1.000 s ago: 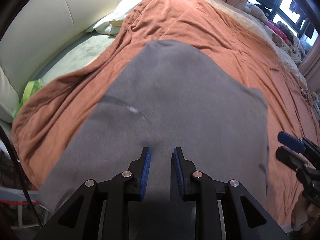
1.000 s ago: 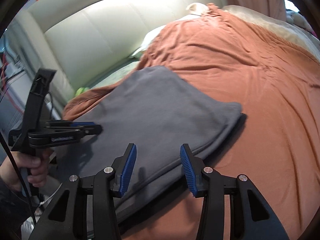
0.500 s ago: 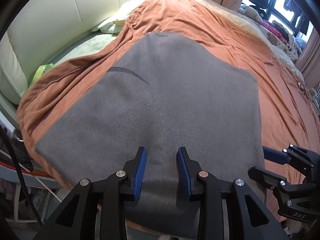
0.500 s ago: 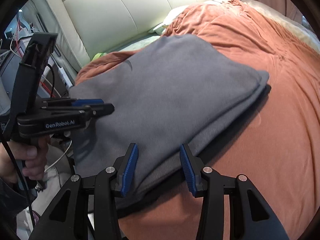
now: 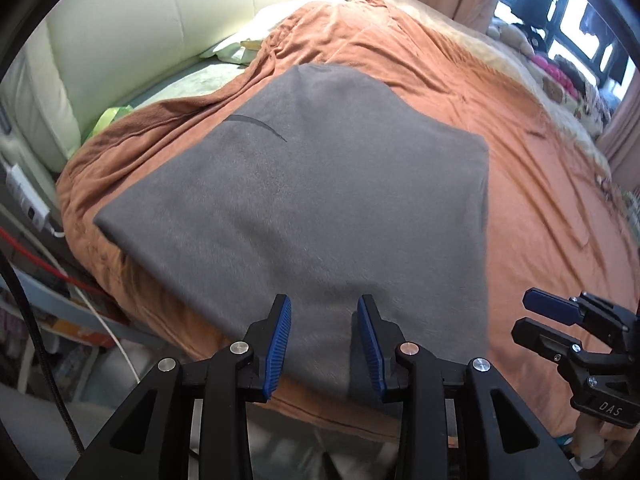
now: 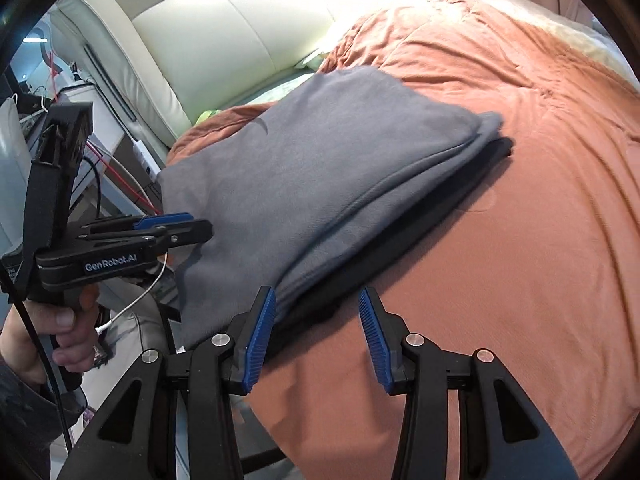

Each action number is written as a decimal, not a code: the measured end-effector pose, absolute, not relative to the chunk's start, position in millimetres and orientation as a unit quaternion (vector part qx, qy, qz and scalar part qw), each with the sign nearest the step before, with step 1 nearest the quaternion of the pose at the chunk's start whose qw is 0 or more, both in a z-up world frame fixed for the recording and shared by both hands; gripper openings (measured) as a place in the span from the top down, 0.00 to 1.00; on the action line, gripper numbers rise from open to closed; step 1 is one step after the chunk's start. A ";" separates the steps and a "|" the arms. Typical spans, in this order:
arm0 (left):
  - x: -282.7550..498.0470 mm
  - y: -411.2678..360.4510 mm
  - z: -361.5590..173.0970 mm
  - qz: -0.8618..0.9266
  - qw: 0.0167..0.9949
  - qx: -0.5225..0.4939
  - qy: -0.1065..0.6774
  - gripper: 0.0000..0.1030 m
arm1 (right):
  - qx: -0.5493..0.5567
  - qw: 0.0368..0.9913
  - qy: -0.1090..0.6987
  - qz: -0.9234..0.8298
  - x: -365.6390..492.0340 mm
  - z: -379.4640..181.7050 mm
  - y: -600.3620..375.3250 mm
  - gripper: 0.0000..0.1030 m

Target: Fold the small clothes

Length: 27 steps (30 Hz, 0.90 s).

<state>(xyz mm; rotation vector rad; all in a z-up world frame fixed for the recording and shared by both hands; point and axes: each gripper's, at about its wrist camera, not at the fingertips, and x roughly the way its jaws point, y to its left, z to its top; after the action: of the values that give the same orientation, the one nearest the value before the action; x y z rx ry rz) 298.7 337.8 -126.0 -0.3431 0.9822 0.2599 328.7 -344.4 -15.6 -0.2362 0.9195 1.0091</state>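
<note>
1. Your left tool [image 5: 323,340] has just been opening; its jaws now stand partly apart with nothing between them, above the near edge of the folded grey garment [image 5: 312,200].
2. Your right tool [image 6: 316,332] is likewise parted and empty, over the garment's near corner.
3. Both tools have drawn back; the garment lies released on the orange blanket [image 5: 540,208], so this fold looks done.
4. The layers underneath are hidden.

"GenRobot.AI" marks the left hand-held gripper [image 6: 188,226]; "DAS" marks the right hand-held gripper [image 5: 534,316].
</note>
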 end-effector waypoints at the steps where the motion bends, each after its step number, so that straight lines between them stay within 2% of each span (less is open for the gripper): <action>1: 295.4 336.1 -122.3 0.126 0.860 -0.170 0.464 0.65 | -0.106 0.771 0.423 0.465 327.9 -11.7 -350.0 0.60; 3: 286.8 329.3 -113.7 0.129 0.863 -0.178 0.454 0.61 | -0.100 0.772 0.422 0.464 326.5 -3.1 -364.1 0.60; 5: 281.1 322.2 -105.3 0.133 0.868 -0.178 0.444 0.49 | -0.096 0.776 0.418 0.463 321.8 6.7 -377.8 0.59; 6: 276.9 316.6 -99.3 0.136 0.872 -0.177 0.436 0.47 | -0.095 0.777 0.416 0.464 318.9 10.2 -383.3 0.57; 8: 269.7 308.1 -91.6 0.136 0.876 -0.178 0.428 0.43 | -0.094 0.780 0.408 0.464 313.6 18.5 -398.1 0.40; 12: 254.1 287.0 -76.7 0.137 0.884 -0.175 0.411 0.43 | -0.093 0.791 0.390 0.462 302.5 35.6 -429.4 0.36; 13: 249.7 281.5 -73.1 0.137 0.886 -0.174 0.406 0.43 | -0.091 0.793 0.387 0.461 300.0 39.8 -437.8 0.30; 14: 244.3 275.9 -70.0 0.137 0.889 -0.175 0.401 0.42 | -0.089 0.796 0.383 0.459 297.3 43.8 -446.1 0.21; 15: 239.2 270.1 -66.5 0.136 0.891 -0.176 0.395 0.40 | -0.086 0.800 0.378 0.458 293.8 47.7 -455.5 0.19; 17: 230.2 258.7 -59.1 0.137 0.897 -0.175 0.383 0.29 | -0.079 0.806 0.368 0.457 287.2 56.5 -474.5 0.18; 19: 220.5 245.9 -50.4 0.140 0.904 -0.169 0.367 0.24 | -0.076 0.812 0.360 0.452 281.8 63.0 -490.0 0.18; 21: 212.9 232.5 -42.5 0.139 0.910 -0.158 0.357 0.20 | -0.071 0.819 0.351 0.448 273.9 70.8 -508.9 0.14; 23: 204.1 219.4 -34.5 0.139 0.916 -0.147 0.347 0.12 | -0.068 0.825 0.343 0.444 265.4 76.2 -523.2 0.01; 26: 189.1 201.4 -23.8 0.138 0.924 -0.136 0.328 0.01 | -0.063 0.833 0.332 0.439 250.4 84.7 -546.8 0.00; 27: 184.1 195.0 -20.2 0.137 0.928 -0.132 0.321 0.00 | -0.059 0.835 0.327 0.438 244.7 87.8 -555.3 0.00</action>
<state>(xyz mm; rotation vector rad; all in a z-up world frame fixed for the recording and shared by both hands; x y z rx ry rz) 184.1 195.0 -20.2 -0.2709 0.6573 0.2817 244.7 -555.3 87.8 -0.1258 0.6935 0.9286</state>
